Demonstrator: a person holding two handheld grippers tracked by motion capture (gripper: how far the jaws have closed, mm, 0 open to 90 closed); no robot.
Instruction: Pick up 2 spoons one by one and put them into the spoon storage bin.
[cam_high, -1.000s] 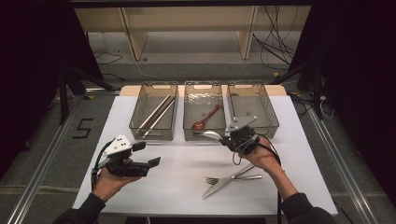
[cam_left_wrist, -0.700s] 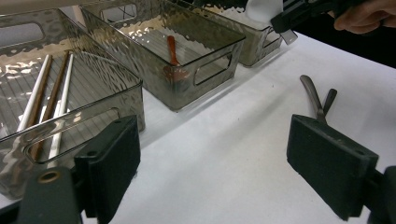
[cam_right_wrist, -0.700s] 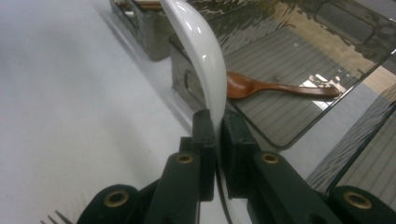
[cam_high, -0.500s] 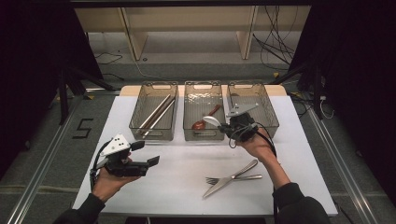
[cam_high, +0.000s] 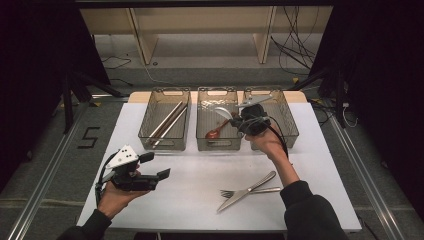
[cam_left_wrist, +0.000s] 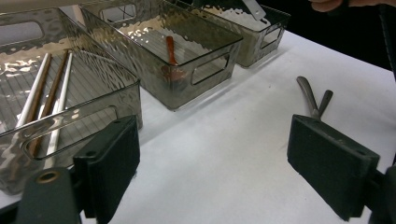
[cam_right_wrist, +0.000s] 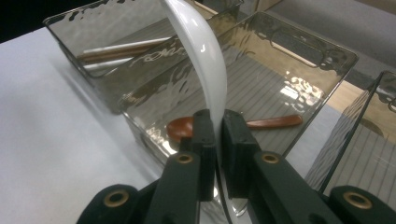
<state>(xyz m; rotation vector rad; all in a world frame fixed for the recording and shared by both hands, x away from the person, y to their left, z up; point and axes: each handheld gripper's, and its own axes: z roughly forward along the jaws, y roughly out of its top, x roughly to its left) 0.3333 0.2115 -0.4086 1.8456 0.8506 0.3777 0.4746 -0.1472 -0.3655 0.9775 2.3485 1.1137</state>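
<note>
Digit "5" (cam_high: 88, 138) taped on floor, right claw (cam_right_wrist: 217, 135) clamping white spoon (cam_right_wrist: 204, 65)

Three bins side by side along the desk's (cam_high: 165, 200) far half: left bin (cam_high: 165, 120) with chopsticks (cam_high: 167, 122), middle bin (cam_high: 217, 119) with a brown spoon (cam_high: 216, 132), right bin (cam_high: 272, 116). Narrow gaps between bins, too tight to pass. Right hand-held gripper (cam_high: 234, 117) over the middle bin, clamped on a white spoon (cam_right_wrist: 205, 65). Open white surface across the near half, broken by a knife (cam_high: 246, 191) and fork (cam_high: 250, 191) lying crossed near right. Left hand-held gripper (cam_high: 162, 174) low at near left, jaws wide apart.
</note>
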